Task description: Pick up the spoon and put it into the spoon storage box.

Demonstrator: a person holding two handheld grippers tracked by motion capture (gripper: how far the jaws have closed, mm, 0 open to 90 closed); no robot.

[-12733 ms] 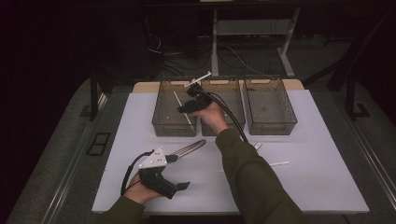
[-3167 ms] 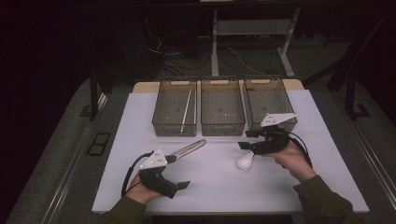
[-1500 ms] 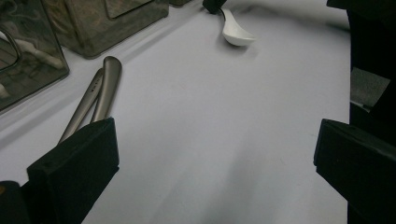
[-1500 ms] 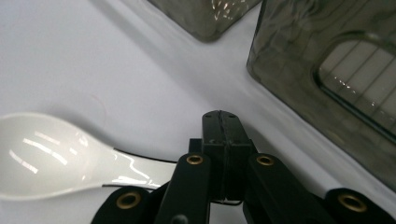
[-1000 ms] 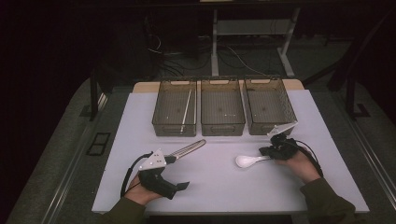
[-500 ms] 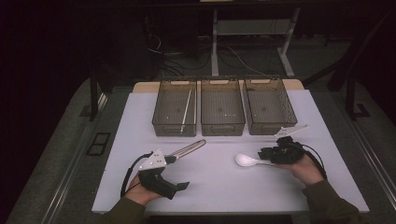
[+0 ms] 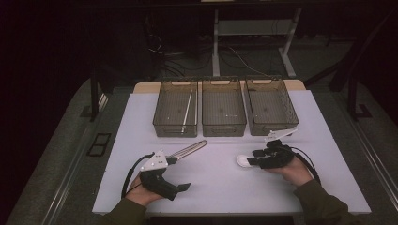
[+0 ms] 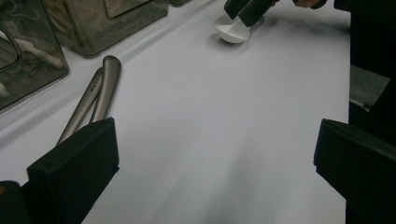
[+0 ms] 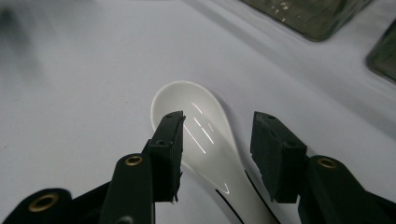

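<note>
The right claw [image 9: 215, 154] stands part open, straddling the white spoon [image 9: 205, 140] near the bench's right edge, ready to pinch; the left claw [image 8: 210, 177] rests wide open, empty.

You had open white table [image 7: 220, 187] between your two grippers, nothing lying in that stretch. Three bins [image 7: 224, 108] stood side by side across the far edge, walling off that way. The metal tongs [image 7: 187, 150] lay just ahead of your left gripper [image 7: 183, 186], and the white spoon [image 7: 242, 160] sat between the parted jaws of your right gripper [image 7: 254, 157]
</note>
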